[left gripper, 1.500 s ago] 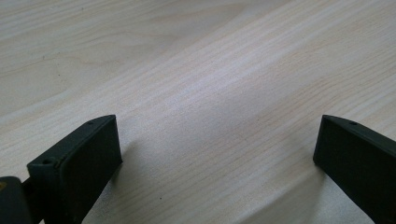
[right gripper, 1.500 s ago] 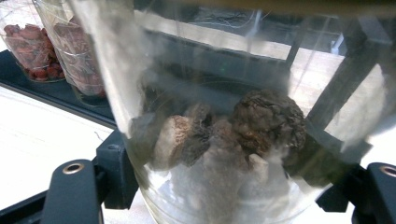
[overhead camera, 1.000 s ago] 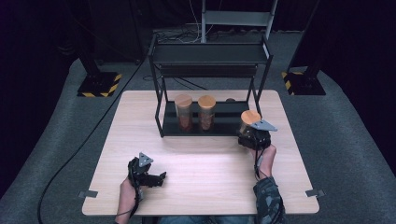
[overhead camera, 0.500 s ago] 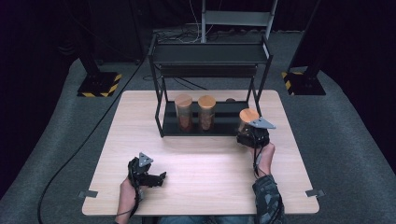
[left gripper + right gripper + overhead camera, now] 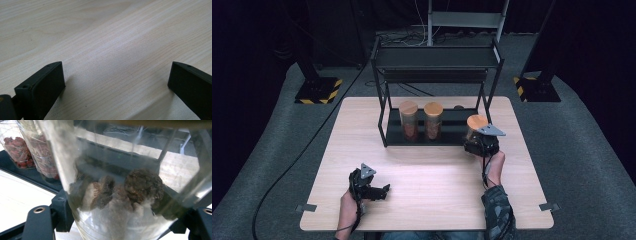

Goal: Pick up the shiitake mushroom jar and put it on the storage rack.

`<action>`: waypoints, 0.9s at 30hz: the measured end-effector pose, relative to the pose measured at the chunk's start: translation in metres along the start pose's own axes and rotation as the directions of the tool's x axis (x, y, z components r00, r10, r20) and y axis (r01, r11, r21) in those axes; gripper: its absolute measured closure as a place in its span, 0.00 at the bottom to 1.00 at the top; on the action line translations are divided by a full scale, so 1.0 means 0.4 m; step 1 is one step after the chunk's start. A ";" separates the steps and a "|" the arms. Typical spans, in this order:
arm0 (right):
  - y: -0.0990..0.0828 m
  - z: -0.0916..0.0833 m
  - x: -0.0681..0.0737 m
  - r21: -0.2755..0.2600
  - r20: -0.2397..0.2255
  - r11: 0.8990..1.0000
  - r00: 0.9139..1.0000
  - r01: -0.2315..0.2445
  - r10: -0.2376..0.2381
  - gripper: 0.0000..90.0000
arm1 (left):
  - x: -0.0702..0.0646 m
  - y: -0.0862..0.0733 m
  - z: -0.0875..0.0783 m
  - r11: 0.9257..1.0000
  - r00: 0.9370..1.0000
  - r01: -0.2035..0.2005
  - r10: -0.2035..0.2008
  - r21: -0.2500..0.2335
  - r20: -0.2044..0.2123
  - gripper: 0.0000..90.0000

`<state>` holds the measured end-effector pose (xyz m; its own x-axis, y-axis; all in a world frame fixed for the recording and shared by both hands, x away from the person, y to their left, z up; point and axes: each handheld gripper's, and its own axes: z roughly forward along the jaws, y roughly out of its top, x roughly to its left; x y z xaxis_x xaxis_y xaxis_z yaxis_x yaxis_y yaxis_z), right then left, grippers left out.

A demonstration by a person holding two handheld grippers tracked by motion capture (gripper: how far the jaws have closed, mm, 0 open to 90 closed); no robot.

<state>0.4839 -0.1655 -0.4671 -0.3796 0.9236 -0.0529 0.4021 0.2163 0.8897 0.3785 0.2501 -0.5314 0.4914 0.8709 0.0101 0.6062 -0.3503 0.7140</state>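
Dark floor and black stands ring a pale wooden table [image 5: 362, 125], and a black two-tier rack [image 5: 437, 57] stands at its far middle.

Against the earlier pictures very little differs. The right gripper [image 5: 479, 142] with its jar [image 5: 476, 125] sits a touch nearer the rack's front right leg than a second ago; the shift is slight. The left gripper [image 5: 379, 191] lies where it lay, at the near left of the table, and the two jars on the rack's lower shelf have not moved.

The right gripper pinches the jar, its black jaws pressed on either side of the glass low down, as the right gripper view shows. The left gripper's jaws stand spread wide with nothing but bare wood between them, low over the table.

The jar is clear glass, round, with a tan wooden lid seen from above in the high view. It is held just in front of the rack's right end, beside the lower shelf; whether its base touches the table I cannot tell. Through the glass [image 5: 125, 195] lie brown, wrinkled lumps, some dark and rough, one paler and smoother, heaped in the lower part, the upper part being see-through. The glass catches streaks of reflection.

Behind it on the shelf stand a jar of red pieces [image 5: 408, 120] and a second jar [image 5: 433, 120] just beside it, both with like lids.
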 end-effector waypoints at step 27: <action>0.014 0.015 -0.002 0.000 -0.003 1.000 1.000 0.004 -0.004 0.27 | 0.000 0.000 0.000 1.000 1.000 -0.001 0.001 0.000 0.000 0.00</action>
<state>0.4914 -0.1631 -0.4650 -0.3841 0.9216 -0.0550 0.4004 0.2200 0.8896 0.3785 0.2501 -0.5314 0.4917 0.8707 0.0111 0.6056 -0.3511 0.7142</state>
